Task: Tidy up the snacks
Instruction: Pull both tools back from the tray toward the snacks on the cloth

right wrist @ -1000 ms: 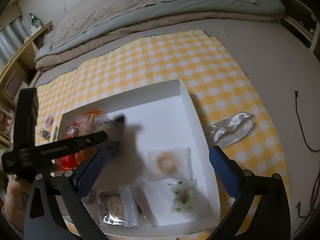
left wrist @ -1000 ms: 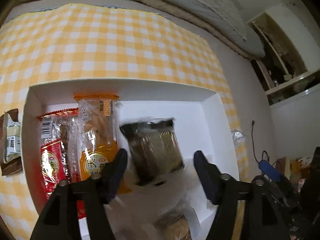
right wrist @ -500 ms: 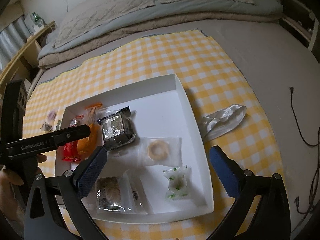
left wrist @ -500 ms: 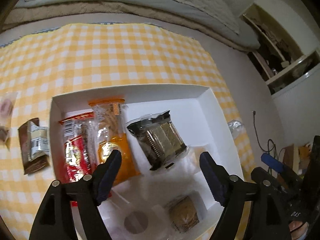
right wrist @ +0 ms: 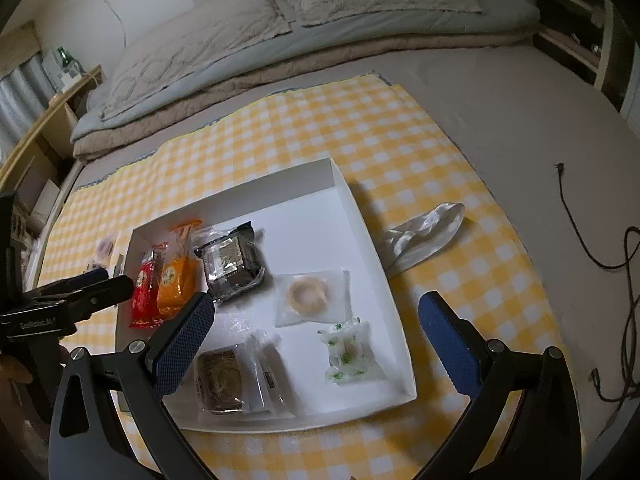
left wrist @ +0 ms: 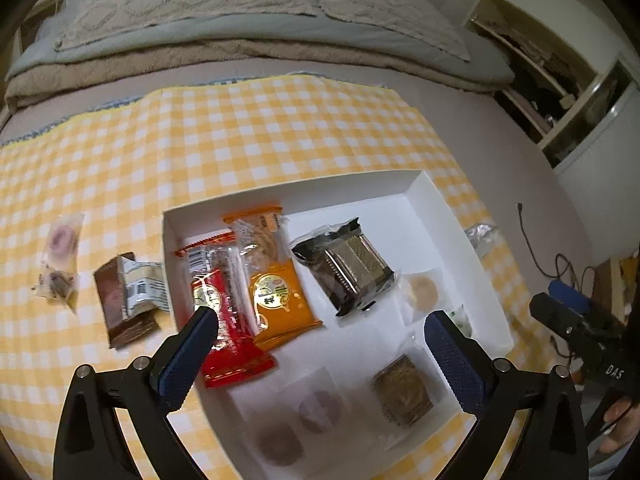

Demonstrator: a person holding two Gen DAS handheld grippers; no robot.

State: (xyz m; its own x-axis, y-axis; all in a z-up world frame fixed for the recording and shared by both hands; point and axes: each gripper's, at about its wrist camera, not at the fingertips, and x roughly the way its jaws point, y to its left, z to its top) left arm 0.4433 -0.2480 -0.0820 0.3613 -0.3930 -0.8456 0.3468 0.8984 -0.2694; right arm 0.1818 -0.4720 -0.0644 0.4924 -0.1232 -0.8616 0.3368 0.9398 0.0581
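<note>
A white shallow box [left wrist: 416, 184] [right wrist: 336, 172] lies on a yellow checked cloth. In it lie a red packet [left wrist: 224, 312], an orange packet [left wrist: 276, 284], a dark biscuit pack [left wrist: 344, 268] [right wrist: 230, 260], a ring biscuit in clear wrap [right wrist: 308, 292], a green-dotted sweet [right wrist: 348, 354] and a brown cake [right wrist: 220, 380]. Left of the box lie a brown-and-white packet [left wrist: 128, 296] and a small clear-wrapped sweet [left wrist: 60, 256]. My left gripper [left wrist: 320, 360] is open and empty above the box's near side. My right gripper [right wrist: 316, 340] is open and empty above the box.
A crumpled clear wrapper [right wrist: 424, 232] lies on the cloth right of the box. A bed with grey bedding [right wrist: 280, 28] runs along the far side. A black cable [right wrist: 600, 248] lies on the floor at the right. Shelves [left wrist: 540, 80] stand at the far right.
The dark biscuit pack has dropped from between my left fingers into the box beside the orange packet. My left gripper has pulled back and up. My right gripper has hardly moved.
</note>
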